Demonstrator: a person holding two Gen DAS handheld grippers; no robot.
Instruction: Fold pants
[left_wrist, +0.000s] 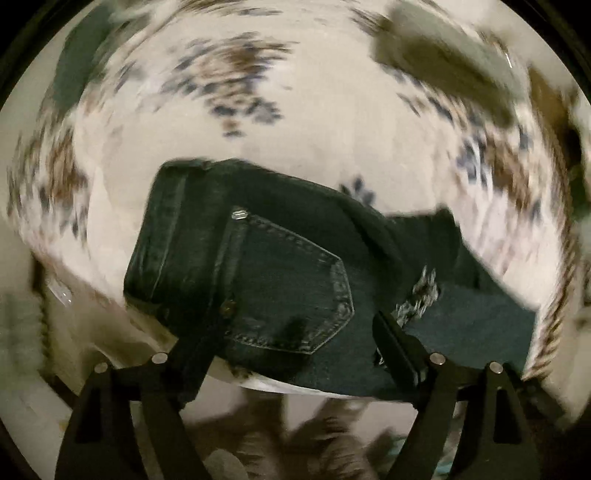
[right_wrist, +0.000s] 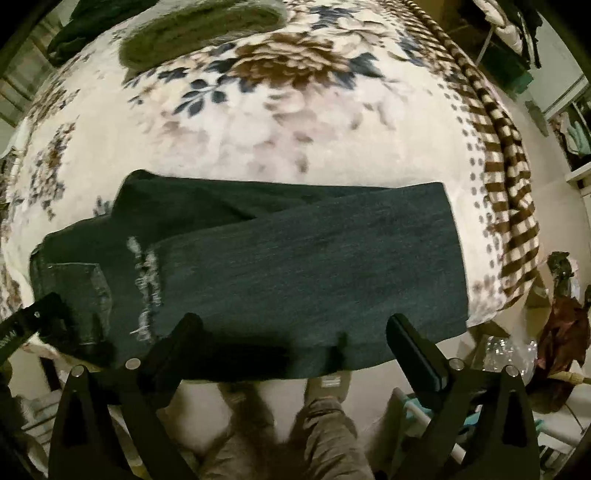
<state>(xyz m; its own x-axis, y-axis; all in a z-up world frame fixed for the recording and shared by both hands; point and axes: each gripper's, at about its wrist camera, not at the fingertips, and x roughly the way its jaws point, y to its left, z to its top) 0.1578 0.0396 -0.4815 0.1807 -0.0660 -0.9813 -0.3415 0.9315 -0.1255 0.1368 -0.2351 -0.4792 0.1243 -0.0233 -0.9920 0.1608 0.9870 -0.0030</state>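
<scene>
Dark denim pants lying folded lengthwise on bed; left hand-held gripper and right hand-held gripper both wide, empty. Next: gripping hems, folding toward waistband.

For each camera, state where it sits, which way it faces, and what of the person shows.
Left wrist: on the left gripper, open, looking down at the jeans, pocket end.
Right wrist: on the right gripper, open, over the leg end; the person's trouser legs show below.
Shared: jeans, floral blanket.
</scene>
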